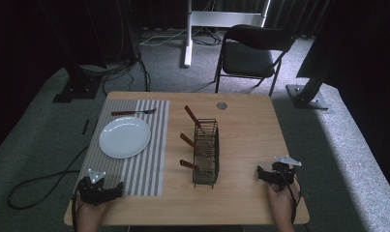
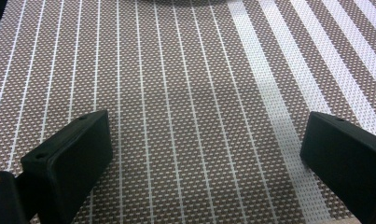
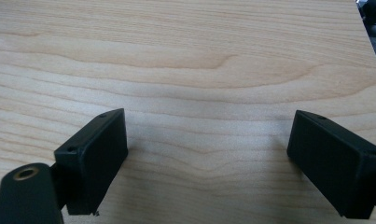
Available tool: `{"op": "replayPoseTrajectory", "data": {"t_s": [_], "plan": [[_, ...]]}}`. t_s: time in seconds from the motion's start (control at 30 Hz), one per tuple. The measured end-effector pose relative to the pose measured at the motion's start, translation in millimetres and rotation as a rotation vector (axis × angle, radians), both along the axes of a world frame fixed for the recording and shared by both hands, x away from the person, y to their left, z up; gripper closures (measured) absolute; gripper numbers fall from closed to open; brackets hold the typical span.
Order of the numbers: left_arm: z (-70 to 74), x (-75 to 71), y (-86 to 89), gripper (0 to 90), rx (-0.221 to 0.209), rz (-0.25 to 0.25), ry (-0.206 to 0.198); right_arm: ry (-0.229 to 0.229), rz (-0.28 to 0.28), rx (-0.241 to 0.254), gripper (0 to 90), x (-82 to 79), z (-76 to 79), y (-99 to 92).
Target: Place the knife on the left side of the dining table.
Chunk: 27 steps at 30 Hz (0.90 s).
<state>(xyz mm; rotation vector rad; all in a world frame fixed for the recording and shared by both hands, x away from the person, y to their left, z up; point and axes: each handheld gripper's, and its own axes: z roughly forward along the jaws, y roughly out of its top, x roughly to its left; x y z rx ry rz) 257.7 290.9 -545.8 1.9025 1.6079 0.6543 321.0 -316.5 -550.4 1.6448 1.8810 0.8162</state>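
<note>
Three pieces of cutlery with brown handles (image 1: 191, 141) were seen standing in a wire basket (image 1: 206, 153) at the middle of the high view, their handles slanted toward the upper left of the frame, one above another along the basket's long axis, which ran from the lower to the upper part of the picture. A fork (image 1: 133, 112) lay level across the top of a striped placemat (image 1: 149, 169), just above a white plate (image 1: 125, 137). The basket was judged to lie up and to the right of the left gripper (image 1: 116, 187) and up and to the left of the right gripper (image 1: 261, 172); the two were about equally far from it, the right perhaps slightly nearer, while the handles leaned toward the left side. The left gripper was held low over the near edge of the placemat (image 2: 185, 116), its jaws spread wide with nothing between them. The right gripper was held over bare table (image 3: 190, 60) at the lower right of the high view, jaws likewise wide apart and holding nothing. Both hands rested at the near edge, well apart from the cutlery.
</note>
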Motion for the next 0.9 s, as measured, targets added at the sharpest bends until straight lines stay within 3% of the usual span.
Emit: {"op": "replayPoseTrajectory", "data": {"t_s": [0.1, 0.13, 0.23, 0.33, 0.4, 0.6, 0.63, 0.77, 0.9], "plan": [[1.9, -0.7, -1.0, 2.3, 0.001, -0.008, -0.016, 0.0, 0.0, 0.0, 11.4, 0.0, 0.0, 0.0], [2.4, 0.1, -1.2, 2.3, -0.02, -0.022, -0.004, 0.0, 0.0, 0.0, 11.4, 0.0, 0.0, 0.0], [3.3, 0.3, -2.3, 2.3, -0.027, -0.022, -0.006, 0.0, 0.0, 0.0, 11.4, 0.0, 0.0, 0.0], [14.2, -0.2, -10.1, 2.3, -0.025, -0.063, -0.03, 0.0, 0.0, 0.0, 11.4, 0.0, 0.0, 0.0], [16.0, -0.4, -10.9, 2.3, -0.03, -0.062, -0.034, 0.0, 0.0, 0.0, 11.4, 0.0, 0.0, 0.0], [28.5, -0.8, -15.7, 2.3, -0.077, -0.124, -0.044, 0.0, 0.0, 0.0, 11.4, 0.0, 0.0, 0.0], [31.8, -1.4, -18.5, 2.3, -0.099, -0.156, -0.048, 0.0, 0.0, 0.0, 11.4, 0.0, 0.0, 0.0], [38.6, -0.5, -25.9, 2.3, -0.094, -0.204, -0.045, 0.0, 0.0, 0.0, 11.4, 0.0, 0.0, 0.0], [45.2, 1.4, -33.6, 2.3, -0.082, -0.21, -0.057, 0.0, 0.0, 0.0, 11.4, 0.0, 0.0, 0.0]]}}
